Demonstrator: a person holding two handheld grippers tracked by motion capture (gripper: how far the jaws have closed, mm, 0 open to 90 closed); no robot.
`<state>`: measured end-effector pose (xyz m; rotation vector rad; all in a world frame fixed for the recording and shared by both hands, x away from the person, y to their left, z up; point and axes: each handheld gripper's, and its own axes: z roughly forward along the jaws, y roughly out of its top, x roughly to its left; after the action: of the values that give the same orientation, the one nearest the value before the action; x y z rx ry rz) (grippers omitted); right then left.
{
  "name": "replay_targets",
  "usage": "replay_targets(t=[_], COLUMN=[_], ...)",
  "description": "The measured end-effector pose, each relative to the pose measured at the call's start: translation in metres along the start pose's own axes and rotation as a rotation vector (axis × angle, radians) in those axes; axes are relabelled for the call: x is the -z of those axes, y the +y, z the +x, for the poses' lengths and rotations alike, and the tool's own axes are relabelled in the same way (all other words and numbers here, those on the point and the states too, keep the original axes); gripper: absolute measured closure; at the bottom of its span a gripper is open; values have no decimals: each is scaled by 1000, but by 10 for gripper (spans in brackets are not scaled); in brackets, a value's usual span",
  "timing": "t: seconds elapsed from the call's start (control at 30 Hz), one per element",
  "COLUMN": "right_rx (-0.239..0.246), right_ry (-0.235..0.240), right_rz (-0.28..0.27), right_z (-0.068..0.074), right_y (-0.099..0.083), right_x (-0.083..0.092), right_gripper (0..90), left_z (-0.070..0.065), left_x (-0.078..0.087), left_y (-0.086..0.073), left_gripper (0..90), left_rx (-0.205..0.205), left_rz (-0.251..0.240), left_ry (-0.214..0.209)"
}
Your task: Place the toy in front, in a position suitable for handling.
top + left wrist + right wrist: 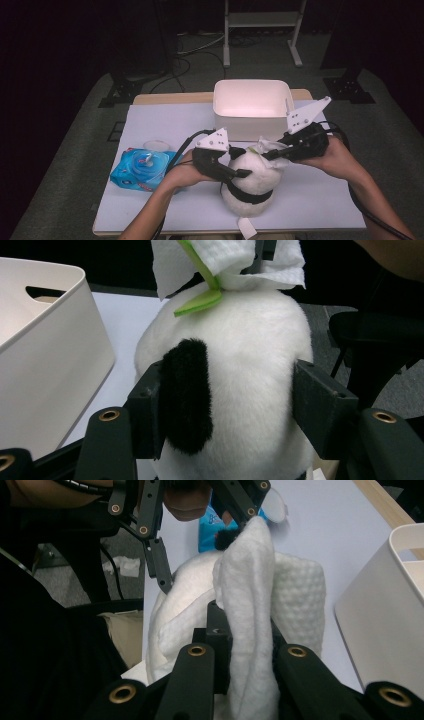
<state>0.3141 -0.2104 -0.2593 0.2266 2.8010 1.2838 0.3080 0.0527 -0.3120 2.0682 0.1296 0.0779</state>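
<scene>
A white-covered table (165,120) sits mid-frame in a dim room with grey carpet, black stands and cables at the upper left and a pale rack at the top. At lower centre, a plush panda (252,182) stands on the sheet, its head clamped between the jaws of the left gripper (239,173). The right gripper (267,154), jaws closed tight on a white wipe (250,605), holds it against the top of the toy. A white bin (252,107) stands just behind; a blue wipes pack (137,171) lies at left.
</scene>
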Motion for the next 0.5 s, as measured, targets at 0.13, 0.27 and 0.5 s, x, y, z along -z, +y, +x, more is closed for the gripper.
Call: replay_targets(t=[0.13,0.27,0.5], right_rx=[-19,-45,-111], right_ry=[2,-5,-14], right_rz=[-30,-36,-20], right_z=[-3,-6,-12], right_y=[-10,-22,-52], right_x=[3,7,6], right_gripper=[819,819,818], left_z=[0,1,3], left_x=[1,3,8], left_y=[0,-2,-6], left_gripper=[375,374,373], left_rx=[0,7,19], left_rz=[4,3,-2], left_ry=[0,1,4])
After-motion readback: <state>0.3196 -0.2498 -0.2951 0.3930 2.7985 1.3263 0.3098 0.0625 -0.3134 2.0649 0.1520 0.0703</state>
